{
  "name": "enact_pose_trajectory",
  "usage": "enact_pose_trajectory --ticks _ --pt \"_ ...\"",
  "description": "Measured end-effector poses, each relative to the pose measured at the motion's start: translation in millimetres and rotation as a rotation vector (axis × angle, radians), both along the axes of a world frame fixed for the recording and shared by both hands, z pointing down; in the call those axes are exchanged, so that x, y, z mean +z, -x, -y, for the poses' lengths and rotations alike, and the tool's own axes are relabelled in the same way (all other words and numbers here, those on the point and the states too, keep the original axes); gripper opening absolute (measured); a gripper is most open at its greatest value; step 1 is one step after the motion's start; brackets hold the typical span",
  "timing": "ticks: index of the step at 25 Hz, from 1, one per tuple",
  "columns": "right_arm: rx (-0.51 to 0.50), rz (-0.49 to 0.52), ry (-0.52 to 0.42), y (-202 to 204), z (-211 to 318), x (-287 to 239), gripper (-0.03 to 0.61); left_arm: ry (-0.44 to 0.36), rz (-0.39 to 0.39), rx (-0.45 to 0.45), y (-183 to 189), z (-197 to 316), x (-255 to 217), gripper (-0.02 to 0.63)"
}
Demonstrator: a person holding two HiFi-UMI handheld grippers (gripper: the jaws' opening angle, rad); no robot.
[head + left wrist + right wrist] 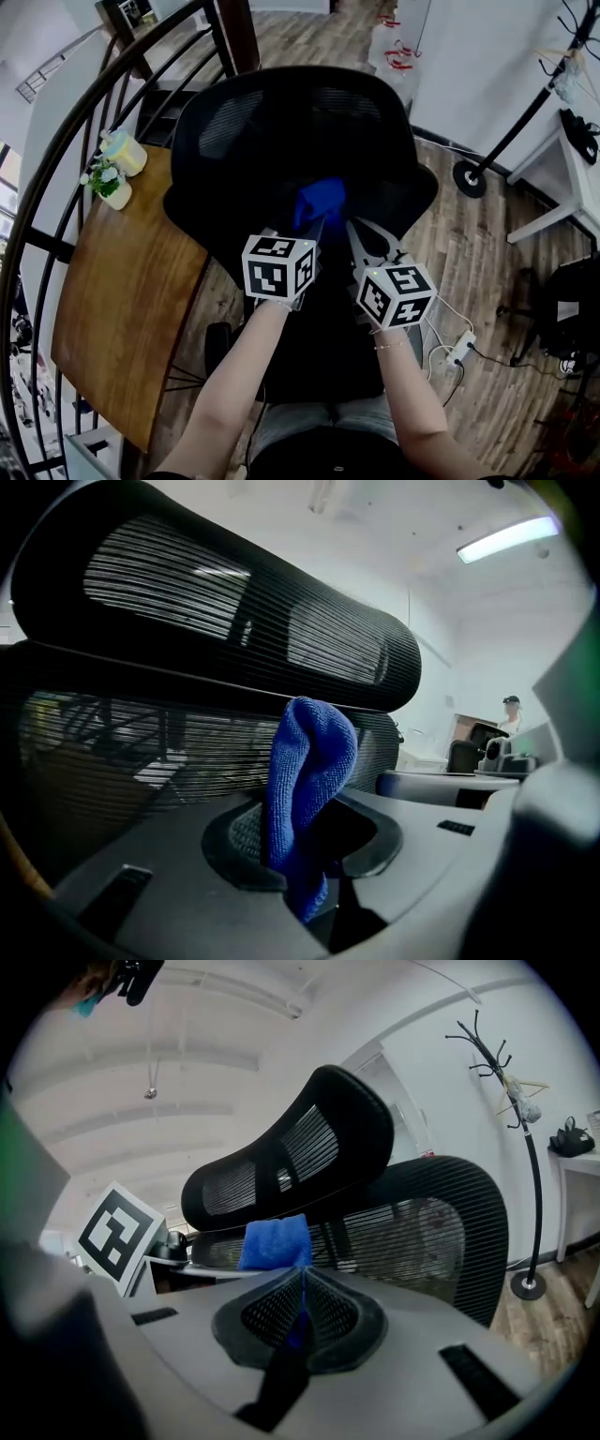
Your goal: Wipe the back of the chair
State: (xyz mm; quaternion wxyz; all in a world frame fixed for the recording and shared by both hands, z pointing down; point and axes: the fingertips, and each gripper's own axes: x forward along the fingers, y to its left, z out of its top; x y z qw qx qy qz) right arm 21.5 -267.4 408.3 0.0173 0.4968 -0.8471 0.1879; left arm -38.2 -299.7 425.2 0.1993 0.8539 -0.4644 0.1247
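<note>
Grips blue cloth (309, 761) in left tool (302, 855), by chair back (281, 122). Pinches its edge in closed right tool (301, 1302).

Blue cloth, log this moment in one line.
left gripper: shut on blue cloth | right gripper: shut on same cloth | chair back: just behind cloth

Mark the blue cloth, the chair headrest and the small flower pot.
blue cloth (319, 200): head view, middle of the bunch
chair headrest (306, 1146): right gripper view, mesh face
flower pot (118, 196): head view, white pot wall
</note>
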Motion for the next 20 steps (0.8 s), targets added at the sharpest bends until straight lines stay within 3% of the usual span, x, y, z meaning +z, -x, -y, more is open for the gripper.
enact_pose_trajectory --ticks 20 --pt "-0.229 -0.015 -0.022 135.3 1.5 -12.7 0.029 0.016 0.012 -0.274 165.8 -11.6 0.3 0.114"
